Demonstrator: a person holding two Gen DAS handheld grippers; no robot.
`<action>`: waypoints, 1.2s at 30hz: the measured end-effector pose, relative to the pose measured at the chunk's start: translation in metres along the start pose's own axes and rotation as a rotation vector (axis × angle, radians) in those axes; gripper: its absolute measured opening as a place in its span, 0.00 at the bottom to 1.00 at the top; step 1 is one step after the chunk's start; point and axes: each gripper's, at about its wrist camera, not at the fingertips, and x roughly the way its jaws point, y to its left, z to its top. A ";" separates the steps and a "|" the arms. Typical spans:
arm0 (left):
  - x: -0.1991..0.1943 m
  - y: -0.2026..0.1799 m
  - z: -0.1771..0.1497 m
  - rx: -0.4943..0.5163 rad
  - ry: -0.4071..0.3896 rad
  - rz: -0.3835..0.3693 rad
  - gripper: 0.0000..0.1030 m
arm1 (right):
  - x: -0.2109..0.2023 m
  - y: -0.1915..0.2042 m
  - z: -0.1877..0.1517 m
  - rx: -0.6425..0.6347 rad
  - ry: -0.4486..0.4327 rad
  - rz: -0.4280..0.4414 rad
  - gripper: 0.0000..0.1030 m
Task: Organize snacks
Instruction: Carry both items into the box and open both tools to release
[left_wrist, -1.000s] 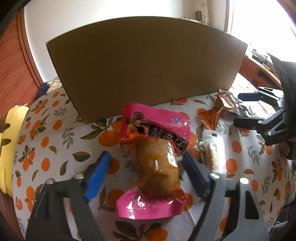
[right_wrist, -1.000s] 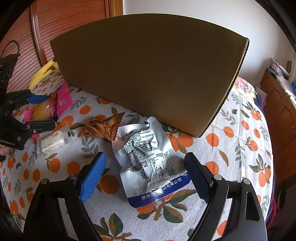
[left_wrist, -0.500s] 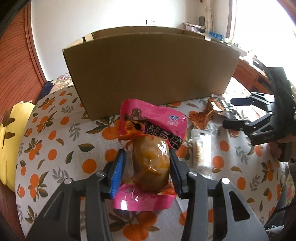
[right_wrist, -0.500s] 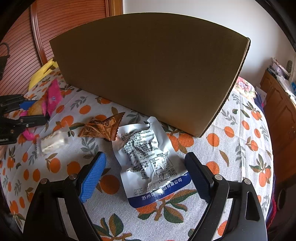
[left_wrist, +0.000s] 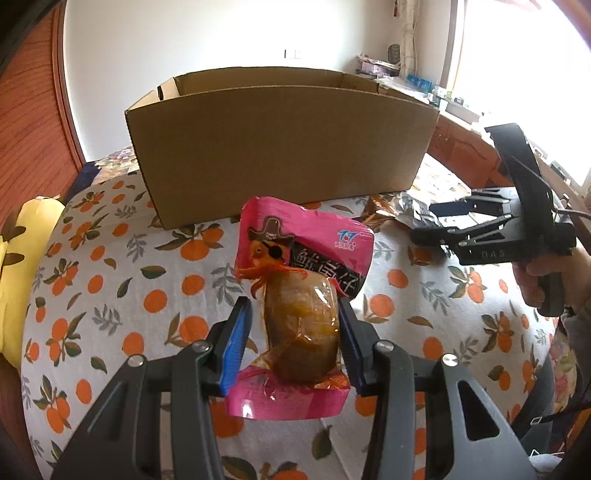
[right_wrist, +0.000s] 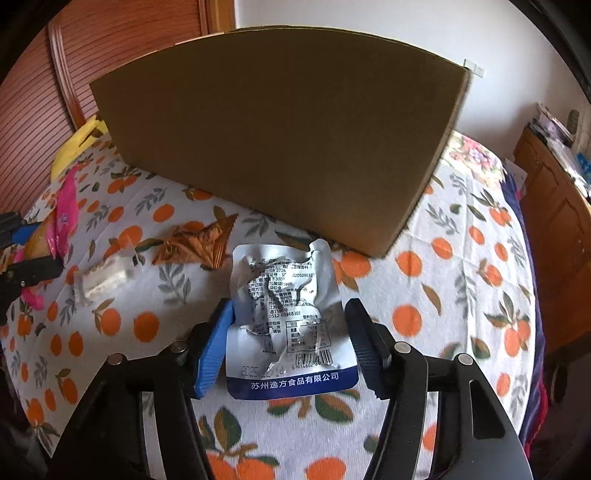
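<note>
Left gripper clenched on pink snack pouch; right gripper straddles silver packet — grip uncertain; cardboard box — contents hidden.

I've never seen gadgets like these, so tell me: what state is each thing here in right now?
Left gripper: shut on the pink snack pack.
Pink snack pack: sealed, held off the table.
Right gripper: jaws around the silver pouch, grip uncertain.
Silver pouch: crumpled, label-side up.
Cardboard box: open-topped, upright.
</note>
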 end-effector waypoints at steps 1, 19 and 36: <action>-0.002 0.000 0.000 -0.001 -0.003 -0.001 0.44 | -0.003 0.000 -0.003 0.010 -0.001 0.000 0.60; -0.039 -0.008 0.009 -0.001 -0.082 -0.008 0.44 | -0.068 0.008 -0.018 0.060 -0.116 0.022 0.61; -0.059 -0.008 0.031 -0.003 -0.166 -0.002 0.44 | -0.112 0.027 -0.001 0.049 -0.241 0.070 0.61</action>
